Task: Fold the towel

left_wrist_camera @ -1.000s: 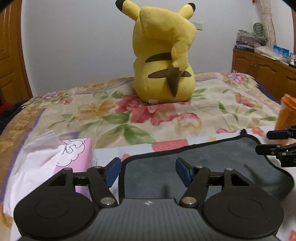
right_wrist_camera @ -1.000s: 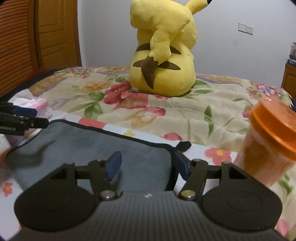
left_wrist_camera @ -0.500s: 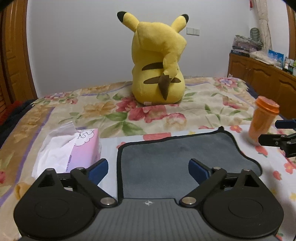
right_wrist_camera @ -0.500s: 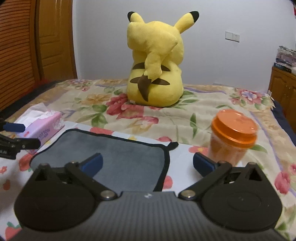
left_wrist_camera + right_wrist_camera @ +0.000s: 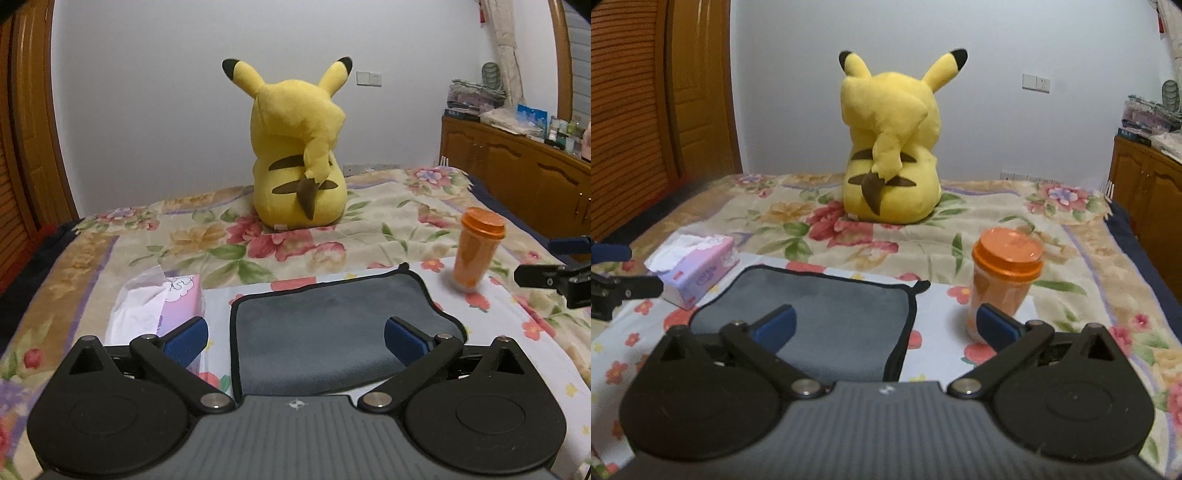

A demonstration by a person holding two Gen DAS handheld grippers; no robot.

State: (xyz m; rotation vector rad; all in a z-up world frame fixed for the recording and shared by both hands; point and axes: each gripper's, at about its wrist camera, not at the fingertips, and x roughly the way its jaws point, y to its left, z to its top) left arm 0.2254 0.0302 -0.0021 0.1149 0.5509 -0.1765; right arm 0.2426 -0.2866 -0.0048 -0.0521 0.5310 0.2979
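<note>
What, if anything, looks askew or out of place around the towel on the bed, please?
Nothing is spilled or damaged. The grey towel lies flat, with only its near-right edge bulging unevenly. The orange cup stands upright; the tissue box sits angled beside the towel.

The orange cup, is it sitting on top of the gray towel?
No, the orange cup stands on the flowered bedspread, to the right of the gray towel and apart from it.

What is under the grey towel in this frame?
The grey towel lies flat on a white floral sheet spread over the flowered bedspread. The sheet shows around its edges; whatever lies directly beneath the towel is covered. Nothing rests on top.
</note>
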